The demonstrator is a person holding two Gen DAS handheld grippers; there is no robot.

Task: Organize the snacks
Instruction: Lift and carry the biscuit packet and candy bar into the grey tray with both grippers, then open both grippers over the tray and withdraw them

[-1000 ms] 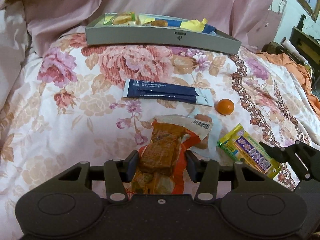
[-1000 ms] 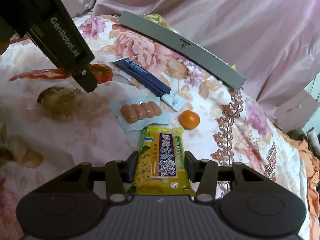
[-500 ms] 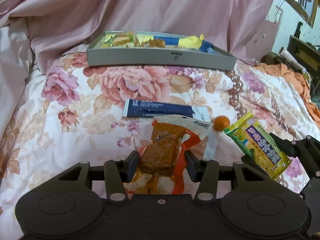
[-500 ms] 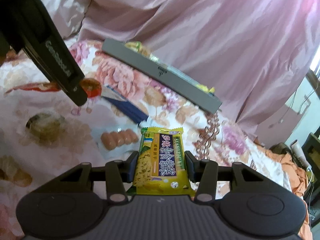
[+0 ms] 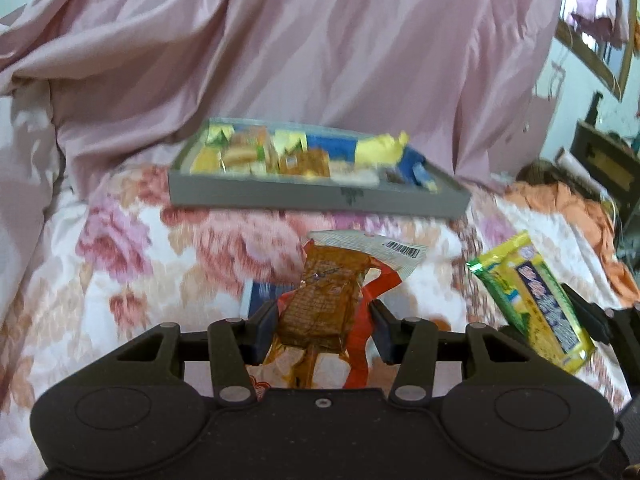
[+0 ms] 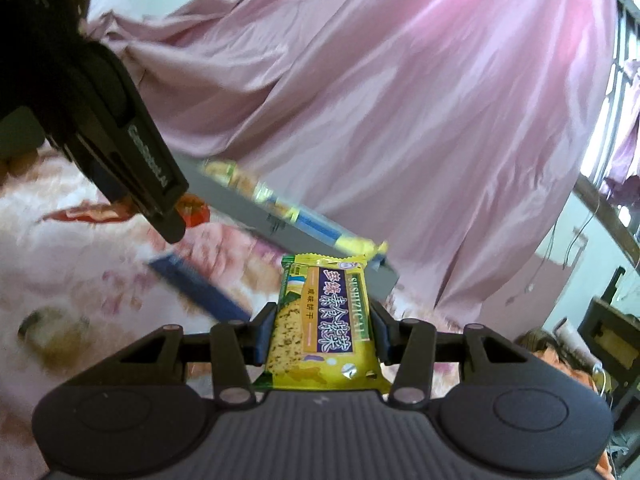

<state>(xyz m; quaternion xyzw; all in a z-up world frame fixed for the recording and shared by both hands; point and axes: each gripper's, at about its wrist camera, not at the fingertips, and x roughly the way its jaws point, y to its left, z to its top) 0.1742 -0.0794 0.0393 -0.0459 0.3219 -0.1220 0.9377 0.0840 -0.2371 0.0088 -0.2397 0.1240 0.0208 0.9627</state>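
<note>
- Gripping two snacks at once: left gripper (image 5: 323, 330) fingers are clamping an orange-brown tofu snack pack (image 5: 326, 298), right gripper (image 6: 323, 334) fingers are clamping a yellow cracker packet (image 6: 325, 320), both off the floral bed (image 5: 120, 264).
- Risking slip: both are slick film wrappers pinched near one end, so the packs may be sagging or twisting out.
- Risking collision: the grippers are sitting close side by side heading for the same gray tray (image 5: 312, 196).
- Crowding: the tray is already looking full, so a drop may be spilling over its rim.
- Leaving the blue packet (image 6: 200, 288) on the bed.

Black hand-held gripper (image 5: 323, 330), silver screws, blurred white lettering
</note>
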